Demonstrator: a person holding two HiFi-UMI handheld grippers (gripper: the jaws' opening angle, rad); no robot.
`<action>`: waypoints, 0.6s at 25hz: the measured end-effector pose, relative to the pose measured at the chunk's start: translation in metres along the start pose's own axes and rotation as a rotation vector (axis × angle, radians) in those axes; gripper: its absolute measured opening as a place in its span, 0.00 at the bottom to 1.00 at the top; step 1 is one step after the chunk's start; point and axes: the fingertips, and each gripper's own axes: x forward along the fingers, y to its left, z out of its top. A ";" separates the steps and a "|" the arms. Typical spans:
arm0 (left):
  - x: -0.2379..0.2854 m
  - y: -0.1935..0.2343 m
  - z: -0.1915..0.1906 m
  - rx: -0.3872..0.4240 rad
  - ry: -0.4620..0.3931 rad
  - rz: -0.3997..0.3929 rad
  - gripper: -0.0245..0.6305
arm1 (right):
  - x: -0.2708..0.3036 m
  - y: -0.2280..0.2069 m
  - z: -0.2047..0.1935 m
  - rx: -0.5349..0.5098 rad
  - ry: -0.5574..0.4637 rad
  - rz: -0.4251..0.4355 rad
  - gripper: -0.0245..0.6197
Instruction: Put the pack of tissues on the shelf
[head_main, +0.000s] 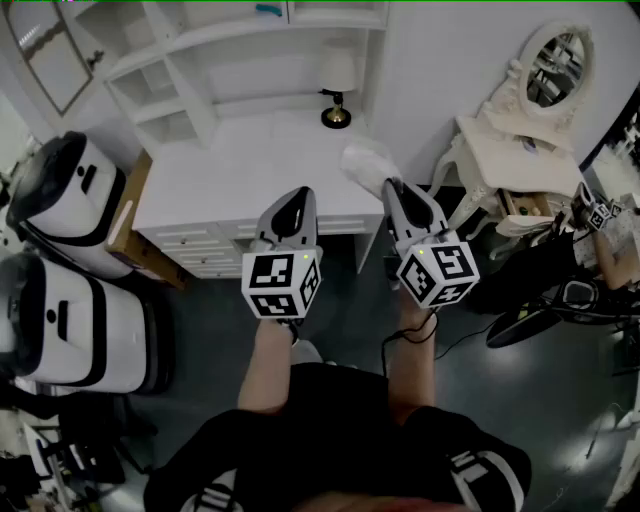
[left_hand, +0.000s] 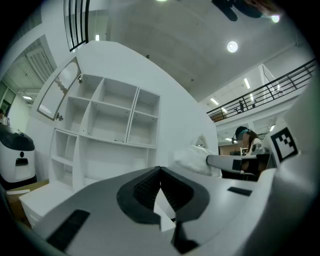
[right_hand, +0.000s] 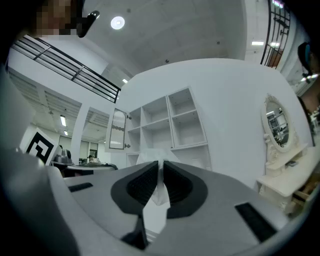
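The pack of tissues (head_main: 368, 160) is a soft white bundle, held up over the right front corner of the white desk (head_main: 240, 165). My right gripper (head_main: 386, 184) is shut on its wrapper. In the right gripper view the white film (right_hand: 161, 172) is pinched between the dark pads. My left gripper (head_main: 297, 193) hovers beside it over the desk's front edge, shut with nothing in it. From the left gripper view (left_hand: 160, 170) the pack (left_hand: 195, 157) shows to the right. The white shelf (head_main: 200, 60) with open compartments rises behind the desk.
A black-and-gold table lamp (head_main: 337, 90) stands at the back of the desk. Two white machines (head_main: 65, 190) and a cardboard box (head_main: 128, 215) crowd the left side. A cream vanity table (head_main: 500, 150) with an oval mirror (head_main: 555, 65) stands to the right.
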 end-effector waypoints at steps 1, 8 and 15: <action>0.000 0.001 0.001 0.000 -0.001 0.000 0.05 | 0.001 0.001 0.000 -0.001 0.003 0.003 0.11; 0.005 0.002 0.004 -0.001 -0.009 -0.011 0.05 | 0.004 -0.007 0.003 -0.037 -0.004 -0.061 0.11; 0.015 -0.007 0.007 0.006 -0.008 -0.036 0.05 | 0.005 -0.015 0.001 -0.026 0.017 -0.051 0.11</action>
